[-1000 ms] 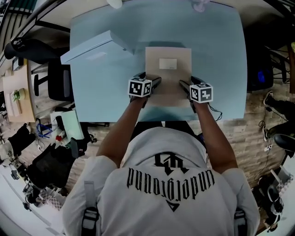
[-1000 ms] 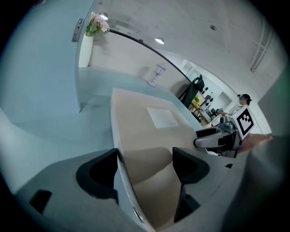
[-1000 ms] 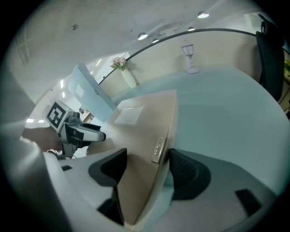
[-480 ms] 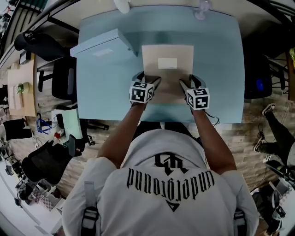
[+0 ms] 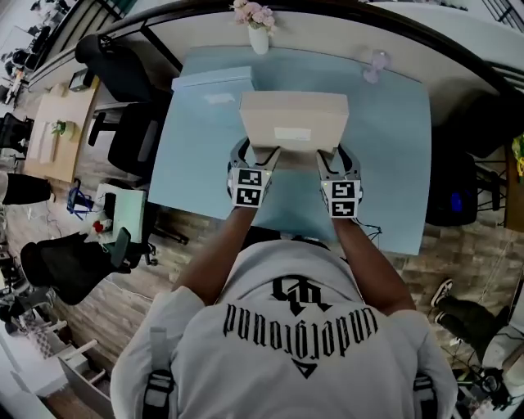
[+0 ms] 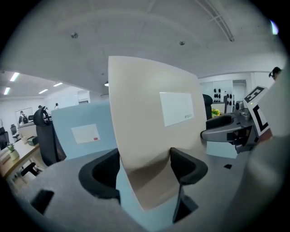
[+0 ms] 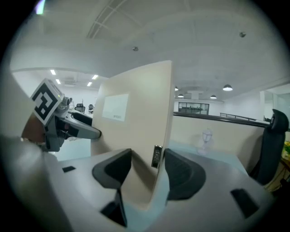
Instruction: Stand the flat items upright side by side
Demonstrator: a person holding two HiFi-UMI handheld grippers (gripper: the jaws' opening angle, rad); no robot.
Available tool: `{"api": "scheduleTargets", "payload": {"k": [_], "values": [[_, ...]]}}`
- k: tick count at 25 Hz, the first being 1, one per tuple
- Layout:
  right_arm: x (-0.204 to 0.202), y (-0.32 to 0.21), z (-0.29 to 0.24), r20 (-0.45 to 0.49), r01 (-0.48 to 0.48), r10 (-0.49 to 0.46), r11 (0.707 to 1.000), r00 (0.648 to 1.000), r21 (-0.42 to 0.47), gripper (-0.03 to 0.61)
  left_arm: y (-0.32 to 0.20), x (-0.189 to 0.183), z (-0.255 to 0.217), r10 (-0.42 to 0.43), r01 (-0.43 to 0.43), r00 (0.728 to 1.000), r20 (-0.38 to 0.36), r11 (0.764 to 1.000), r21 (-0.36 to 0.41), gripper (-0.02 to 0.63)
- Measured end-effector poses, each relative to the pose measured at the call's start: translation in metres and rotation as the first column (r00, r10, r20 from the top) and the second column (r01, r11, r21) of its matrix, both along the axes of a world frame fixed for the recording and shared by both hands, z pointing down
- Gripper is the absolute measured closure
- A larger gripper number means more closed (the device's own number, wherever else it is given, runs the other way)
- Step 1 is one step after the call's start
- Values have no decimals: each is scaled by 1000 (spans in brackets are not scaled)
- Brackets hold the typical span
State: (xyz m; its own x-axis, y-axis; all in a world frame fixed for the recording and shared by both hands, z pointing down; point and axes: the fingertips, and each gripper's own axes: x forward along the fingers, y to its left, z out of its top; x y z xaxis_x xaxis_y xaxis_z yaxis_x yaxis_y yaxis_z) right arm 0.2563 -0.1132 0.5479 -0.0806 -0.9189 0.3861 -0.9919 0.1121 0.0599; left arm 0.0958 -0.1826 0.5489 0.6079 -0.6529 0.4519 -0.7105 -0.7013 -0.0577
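Observation:
A flat beige box [image 5: 293, 123] with a white label is tipped up on the blue table [image 5: 393, 164], its near edge raised. My left gripper [image 5: 255, 153] has the near left corner between its jaws, and my right gripper [image 5: 330, 153] has the near right corner. Both pairs of jaws are closing, pads against the box. In the left gripper view the beige box [image 6: 149, 118] rises from between the left gripper [image 6: 145, 167] pads. The right gripper [image 7: 148, 167] pinches the beige box [image 7: 136, 118] by its edge. A light blue flat box [image 5: 214, 79] stands upright behind it to the left.
A vase of flowers [image 5: 258, 24] and a clear glass [image 5: 377, 64] stand at the table's far edge. Black office chairs [image 5: 123, 74] sit left of the table. The light blue box [image 6: 84, 131] stands just left of the beige one.
The beige box lay flat on the table; now its near edge is lifted and it tilts up. Both grippers have closed in on its near corners.

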Motion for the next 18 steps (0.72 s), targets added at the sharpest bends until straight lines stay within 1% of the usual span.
{"api": "scheduleTargets", "payload": {"k": [4,8,13,18], "values": [[-34,-25,-14,-11,78,-78,996,997,32,347,-13,-39,-12,-70,71,997,-9,997,41,255],[-75,-49,-15,-13,115,-115,992,993,45,345,-31,-81,-14,-119,119,993,3,991,68,253],[-124,-79,-6,-34,132,-130,991,991,40,344,-60,-130,3,-149,147,989,20,986,72,253],[-166,-108,9,-65,101,-99,995,993,21,342,-92,-170,19,-131,129,991,22,988,84,252]]}}
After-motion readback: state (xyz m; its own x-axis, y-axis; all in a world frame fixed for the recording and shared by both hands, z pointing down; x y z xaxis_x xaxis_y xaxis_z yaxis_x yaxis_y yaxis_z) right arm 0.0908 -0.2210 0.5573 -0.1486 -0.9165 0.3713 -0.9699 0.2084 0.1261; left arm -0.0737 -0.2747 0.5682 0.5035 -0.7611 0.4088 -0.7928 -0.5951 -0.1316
